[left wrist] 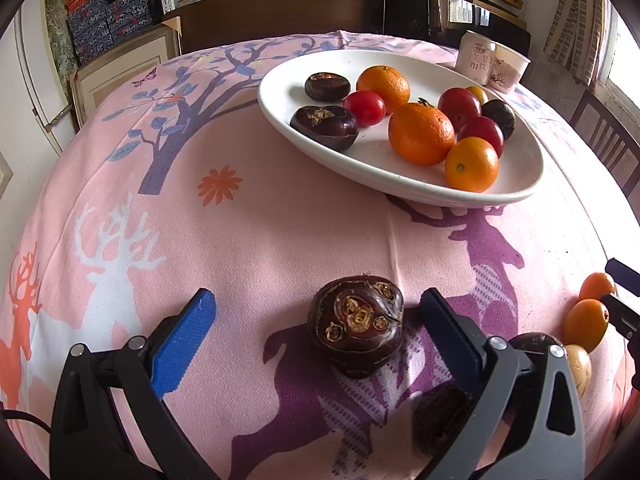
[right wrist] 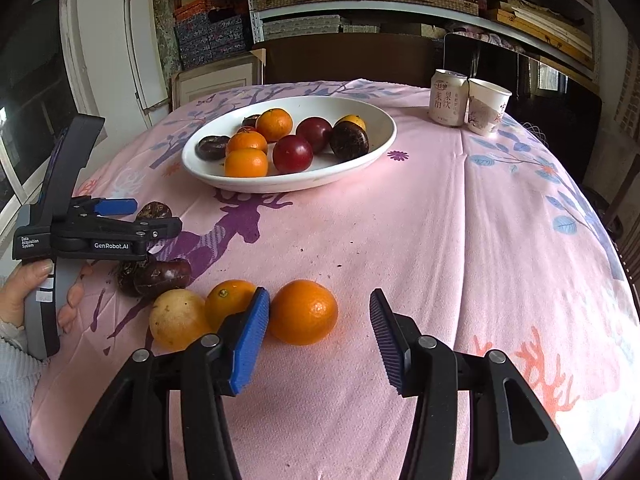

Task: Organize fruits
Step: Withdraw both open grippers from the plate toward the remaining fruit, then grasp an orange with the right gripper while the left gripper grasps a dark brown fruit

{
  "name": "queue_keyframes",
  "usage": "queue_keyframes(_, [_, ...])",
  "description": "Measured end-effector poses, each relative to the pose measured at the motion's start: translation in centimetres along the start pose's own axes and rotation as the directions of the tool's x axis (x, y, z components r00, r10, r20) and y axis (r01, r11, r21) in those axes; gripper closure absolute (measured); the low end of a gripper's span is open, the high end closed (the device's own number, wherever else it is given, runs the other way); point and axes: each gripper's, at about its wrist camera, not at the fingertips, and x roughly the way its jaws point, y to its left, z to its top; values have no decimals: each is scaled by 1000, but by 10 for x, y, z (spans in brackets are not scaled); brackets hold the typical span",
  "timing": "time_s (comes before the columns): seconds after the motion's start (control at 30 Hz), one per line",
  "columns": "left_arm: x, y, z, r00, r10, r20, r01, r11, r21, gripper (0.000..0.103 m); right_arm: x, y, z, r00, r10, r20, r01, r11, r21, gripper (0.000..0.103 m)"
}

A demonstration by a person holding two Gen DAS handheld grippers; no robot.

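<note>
Left wrist view: left tongs spread wide around a dark water chestnut, neither pad touching it.
Right wrist view: right tongs spread, nothing pinched; the left blue pad touches a mandarin, the right pad stands clear.
White dish: holds mandarins, red fruits and dark chestnuts, beyond the mandarin on the pink surface.
Loose fruit: kumquat and a yellowish fruit just left of the mandarin.
</note>
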Motion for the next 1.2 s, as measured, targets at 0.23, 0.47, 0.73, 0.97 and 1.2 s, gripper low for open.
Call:
queue_keyframes(0.23, [0,0,0,1000,0,0,0,1000,0,4,-1,-25,-10,985,161,-66,-153,982,114,51])
queue_keyframes(0.47, [0,0,0,1000,0,0,0,1000,0,4,-1,-9,-8,990,129,-53,-126,990,61,67])
queue_keyframes(0.73, [0,0,0,1000,-1,0,1,1000,0,4,15,-3,-3,984,148,-103,-144,989,47,67])
queue_keyframes(0.97, [0,0,0,1000,0,1,0,1000,0,4,12,-14,-3,989,129,-68,-121,987,106,68])
queue_keyframes(1.2, [-5,-1,0,1000,3,26,-3,1000,5,4,14,-12,-3,991,113,-78,-105,990,97,67])
